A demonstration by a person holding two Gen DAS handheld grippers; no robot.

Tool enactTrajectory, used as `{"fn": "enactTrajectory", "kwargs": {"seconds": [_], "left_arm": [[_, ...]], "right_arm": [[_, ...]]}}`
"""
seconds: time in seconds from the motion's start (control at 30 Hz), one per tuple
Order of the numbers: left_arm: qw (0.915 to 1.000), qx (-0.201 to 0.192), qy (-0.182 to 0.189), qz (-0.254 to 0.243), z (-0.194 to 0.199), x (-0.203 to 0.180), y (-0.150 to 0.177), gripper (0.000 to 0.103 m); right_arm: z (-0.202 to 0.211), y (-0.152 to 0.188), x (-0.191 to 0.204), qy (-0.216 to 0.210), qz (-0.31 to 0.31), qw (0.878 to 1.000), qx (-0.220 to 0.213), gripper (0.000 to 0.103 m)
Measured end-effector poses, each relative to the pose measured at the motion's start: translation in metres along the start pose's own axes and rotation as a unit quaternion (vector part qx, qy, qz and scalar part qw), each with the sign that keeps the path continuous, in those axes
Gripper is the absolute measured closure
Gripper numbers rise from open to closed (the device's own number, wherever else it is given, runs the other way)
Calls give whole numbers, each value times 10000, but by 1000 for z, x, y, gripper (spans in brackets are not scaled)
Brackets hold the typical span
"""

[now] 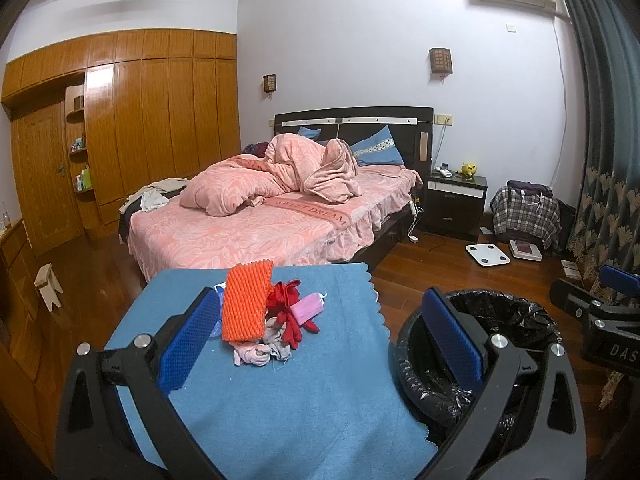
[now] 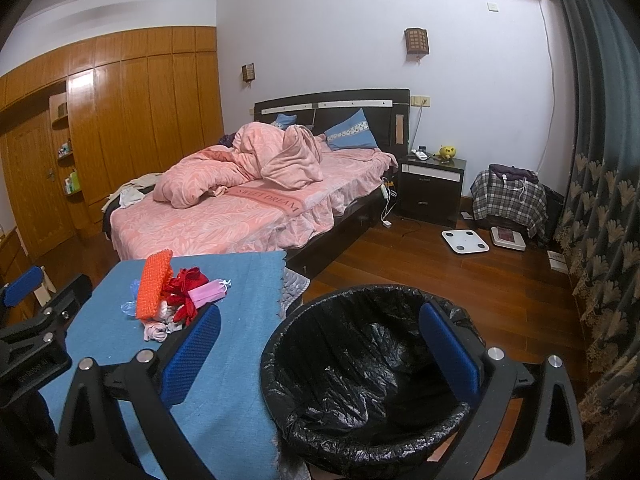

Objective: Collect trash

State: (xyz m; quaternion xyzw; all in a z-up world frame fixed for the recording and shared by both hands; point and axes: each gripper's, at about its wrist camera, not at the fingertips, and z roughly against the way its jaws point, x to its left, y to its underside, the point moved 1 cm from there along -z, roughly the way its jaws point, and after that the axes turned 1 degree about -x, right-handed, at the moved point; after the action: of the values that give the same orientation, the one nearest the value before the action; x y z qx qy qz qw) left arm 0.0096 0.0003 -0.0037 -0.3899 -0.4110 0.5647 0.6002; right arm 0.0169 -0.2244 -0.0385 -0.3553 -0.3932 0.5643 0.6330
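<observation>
Just beyond the left gripper's (image 1: pixel 320 336) spread fingers lies the trash pile (image 1: pixel 266 316).

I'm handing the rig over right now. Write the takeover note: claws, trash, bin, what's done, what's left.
Left claw: open, empty, over the blue cloth, facing the trash pile.
Right claw: open, empty, above the bin rim.
Trash: orange foam net, red scraps, pink mask, pale wad, all heaped on the cloth.
Bin: black-lined, right of the table; nothing visible inside.
Done: nothing. Left: everything.
</observation>
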Motion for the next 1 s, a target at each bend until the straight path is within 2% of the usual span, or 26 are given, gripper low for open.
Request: {"fn": "enactTrajectory", "kwargs": {"seconds": [0.87, 1.0], "left_arm": [[10000, 23, 0, 18, 1, 0, 0, 5], [10000, 35, -4, 39, -5, 8, 9, 5]], "right_arm": [[-2, -1, 2, -4, 2, 10000, 14, 6], [-3, 0, 5, -10, 9, 10000, 20, 6]]}}
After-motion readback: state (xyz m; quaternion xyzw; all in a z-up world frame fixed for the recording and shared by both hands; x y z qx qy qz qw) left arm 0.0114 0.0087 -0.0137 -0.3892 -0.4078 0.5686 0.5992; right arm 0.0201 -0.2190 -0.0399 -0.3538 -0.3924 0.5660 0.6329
